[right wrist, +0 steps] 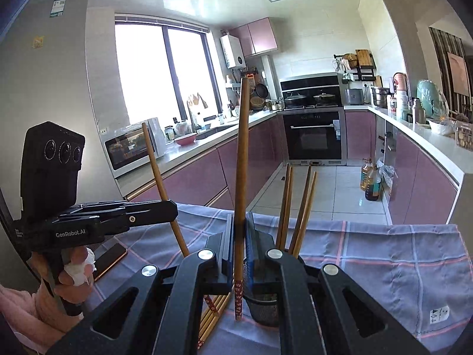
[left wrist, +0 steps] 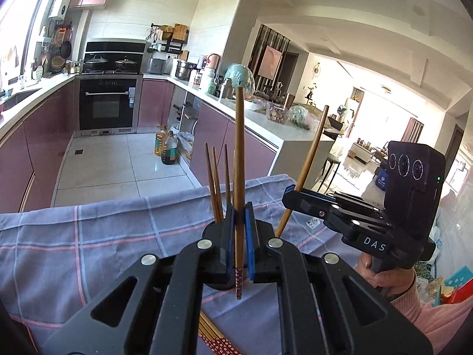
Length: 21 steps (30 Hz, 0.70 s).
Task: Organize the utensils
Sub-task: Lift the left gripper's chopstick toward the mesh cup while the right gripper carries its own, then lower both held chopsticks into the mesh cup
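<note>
Wooden chopsticks everywhere, and I've got one in each gripper. My left gripper (left wrist: 240,222) is clamped on a chopstick (left wrist: 239,159), pads pressed flat against its shaft, the patterned red end hanging below the jaws and the plain tip pointing up. My right gripper (right wrist: 239,236) is clamped the same way on a second chopstick (right wrist: 241,159), also upright, its flowered end dangling beneath.

Landmark for everything: the black mesh holder (right wrist: 263,307) on the checked blue tablecloth (right wrist: 384,254). Four chopsticks (right wrist: 295,207) already stand in it, leaning a little apart, so that part of the job looks done. They rise just beyond my right gripper's right jaw, and in the left wrist view they stand just behind the left jaw.

Still flat on the cloth beside the holder is a bundle of chopsticks (right wrist: 214,310), red patterned ends toward me, so I judge there's a fair bit left: these two in hand, then that pile.

Both held sticks hang close above the cloth, near the holder but not over its mouth as far as I can tell. Neither touches the standing four. I judge we're roughly mid-task, with both grips looking firm.
</note>
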Available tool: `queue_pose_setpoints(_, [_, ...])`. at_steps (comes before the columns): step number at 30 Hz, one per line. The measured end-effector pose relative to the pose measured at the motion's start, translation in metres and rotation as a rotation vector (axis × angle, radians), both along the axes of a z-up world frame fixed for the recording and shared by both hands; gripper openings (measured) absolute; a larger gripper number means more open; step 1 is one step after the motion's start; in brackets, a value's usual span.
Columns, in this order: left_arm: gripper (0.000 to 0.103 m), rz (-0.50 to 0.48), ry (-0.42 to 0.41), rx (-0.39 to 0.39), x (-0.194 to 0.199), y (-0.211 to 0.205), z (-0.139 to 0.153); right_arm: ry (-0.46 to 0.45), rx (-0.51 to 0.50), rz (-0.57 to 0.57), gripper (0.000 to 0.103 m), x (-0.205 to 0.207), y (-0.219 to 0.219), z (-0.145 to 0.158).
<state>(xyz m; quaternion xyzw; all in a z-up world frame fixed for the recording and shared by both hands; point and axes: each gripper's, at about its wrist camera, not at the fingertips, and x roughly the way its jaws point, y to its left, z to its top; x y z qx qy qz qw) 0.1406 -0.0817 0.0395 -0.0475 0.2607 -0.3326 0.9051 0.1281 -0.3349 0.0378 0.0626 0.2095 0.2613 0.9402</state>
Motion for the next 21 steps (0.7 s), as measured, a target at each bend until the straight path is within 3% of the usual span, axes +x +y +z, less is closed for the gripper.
queue_pose_setpoints(11, [0.007, 0.011, -0.057, -0.002, 0.018, -0.019, 0.030, -0.028, -0.002, -0.042, 0.006, 0.022, -0.004, 0.009])
queue_pose_setpoints(21, [0.007, 0.007, 0.034, 0.121, 0.041, -0.041, -0.008, 0.085, -0.031, -0.037, 0.006, 0.045, 0.004, -0.022])
